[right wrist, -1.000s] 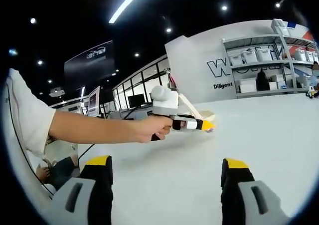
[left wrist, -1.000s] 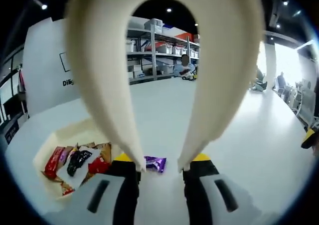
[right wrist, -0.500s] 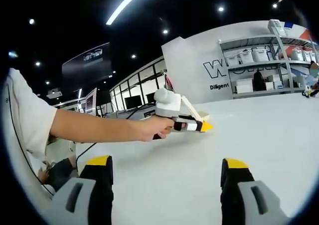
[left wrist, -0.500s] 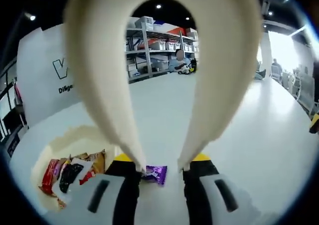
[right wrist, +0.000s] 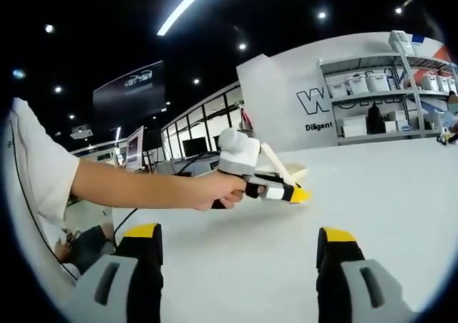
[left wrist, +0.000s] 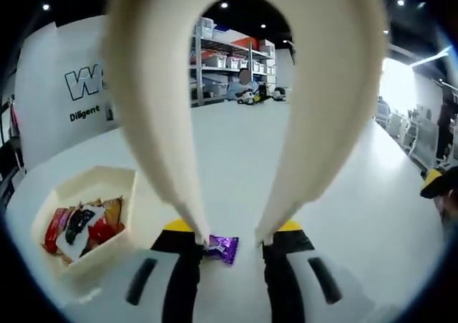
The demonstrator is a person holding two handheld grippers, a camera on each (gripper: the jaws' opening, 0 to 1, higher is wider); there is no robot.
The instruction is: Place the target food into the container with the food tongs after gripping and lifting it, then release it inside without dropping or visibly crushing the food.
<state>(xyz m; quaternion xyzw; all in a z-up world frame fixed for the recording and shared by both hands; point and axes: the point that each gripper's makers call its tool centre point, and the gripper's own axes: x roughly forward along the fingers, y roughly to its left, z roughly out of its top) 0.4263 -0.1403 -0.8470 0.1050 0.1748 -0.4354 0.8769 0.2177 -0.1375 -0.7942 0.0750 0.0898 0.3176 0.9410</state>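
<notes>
The white tabletop (left wrist: 343,194) spreads wide and smooth. In the left gripper view, cream plastic food tongs (left wrist: 243,108) arch up from the left claw (left wrist: 230,231), their 2 arms clamped in its yellow-tipped jaws and narrowing toward them. A shiny purple wrapped snack (left wrist: 222,247) lies on the tabletop between the 2 jaws, just beside the left one; whether anything touches it cannot be told. Off to the left, well apart from the snack, sits a pale angular container (left wrist: 86,223) holding red, orange and black-and-white packets (left wrist: 82,224).

The right gripper view looks from the side: a hand (right wrist: 222,189) holds the left claw low over the tabletop, the tongs slanting above it. The right claw (right wrist: 240,266) has its 2 jaws spread wide, nothing between them.
</notes>
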